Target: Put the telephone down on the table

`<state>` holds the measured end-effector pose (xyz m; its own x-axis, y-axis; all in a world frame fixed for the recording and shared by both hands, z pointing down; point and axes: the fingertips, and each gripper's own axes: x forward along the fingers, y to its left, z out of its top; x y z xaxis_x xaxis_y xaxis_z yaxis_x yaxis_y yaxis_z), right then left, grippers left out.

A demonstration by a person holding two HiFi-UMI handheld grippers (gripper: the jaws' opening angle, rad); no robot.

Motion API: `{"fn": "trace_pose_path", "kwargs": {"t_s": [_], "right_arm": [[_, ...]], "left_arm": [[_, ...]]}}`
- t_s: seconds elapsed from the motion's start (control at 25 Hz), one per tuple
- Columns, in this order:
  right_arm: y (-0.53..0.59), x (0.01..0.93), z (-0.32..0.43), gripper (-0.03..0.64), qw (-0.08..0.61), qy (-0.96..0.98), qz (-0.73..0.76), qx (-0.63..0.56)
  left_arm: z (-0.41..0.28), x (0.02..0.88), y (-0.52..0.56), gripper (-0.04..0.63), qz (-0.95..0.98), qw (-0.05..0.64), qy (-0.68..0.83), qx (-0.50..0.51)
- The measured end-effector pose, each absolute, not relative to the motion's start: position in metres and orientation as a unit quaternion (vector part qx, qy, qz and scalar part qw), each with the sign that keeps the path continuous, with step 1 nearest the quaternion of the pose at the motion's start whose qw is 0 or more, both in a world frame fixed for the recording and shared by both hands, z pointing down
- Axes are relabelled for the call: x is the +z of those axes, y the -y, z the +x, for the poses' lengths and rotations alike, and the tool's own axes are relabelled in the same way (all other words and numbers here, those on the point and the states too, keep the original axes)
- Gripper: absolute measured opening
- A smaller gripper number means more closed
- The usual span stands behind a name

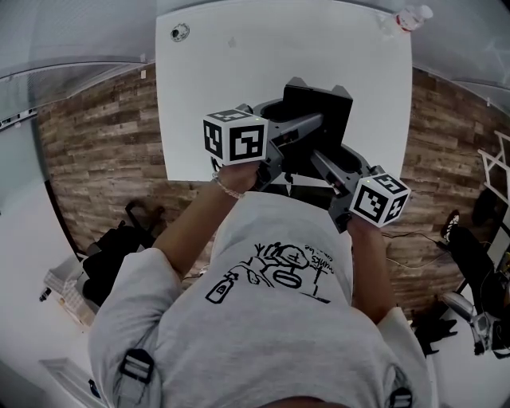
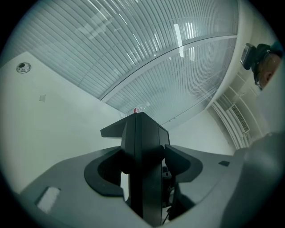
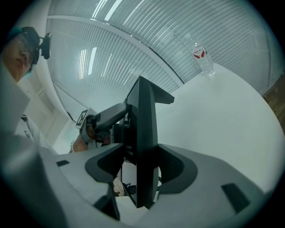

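A black telephone (image 1: 319, 107) is held between both grippers, over the near part of the white table (image 1: 231, 88). My left gripper (image 1: 288, 137) comes in from the left and is shut on the phone's left edge (image 2: 142, 156); the jaws clamp the dark slab from both sides. Reaching from the right, my right gripper (image 1: 333, 166) is shut on the other edge (image 3: 144, 133). Seen edge-on in both gripper views, the phone stands upright between the jaws. I cannot tell whether its underside touches the table. The left gripper (image 3: 100, 119) also shows in the right gripper view.
A clear water bottle (image 1: 408, 17) (image 3: 202, 58) stands at the table's far right corner. A small round fitting (image 1: 179, 32) (image 2: 23, 67) sits near the far left corner. Wood-pattern floor (image 1: 103, 151) flanks the table, with dark bags (image 1: 119, 239) at left and clutter (image 1: 478, 255) at right.
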<state>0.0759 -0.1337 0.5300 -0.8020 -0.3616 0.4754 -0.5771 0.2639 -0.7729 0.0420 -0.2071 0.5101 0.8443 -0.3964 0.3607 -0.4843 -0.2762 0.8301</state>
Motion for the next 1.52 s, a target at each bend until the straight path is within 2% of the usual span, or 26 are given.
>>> {"fn": "trace_pose_path", "kwargs": {"t_s": [1.52], "right_arm": [[0.165,0.652,0.082,0.222,0.141,0.77,0.291,0.55]], "left_arm": [[0.05,0.635,0.239,0.288,0.779,0.56,0.272,0.068]]}}
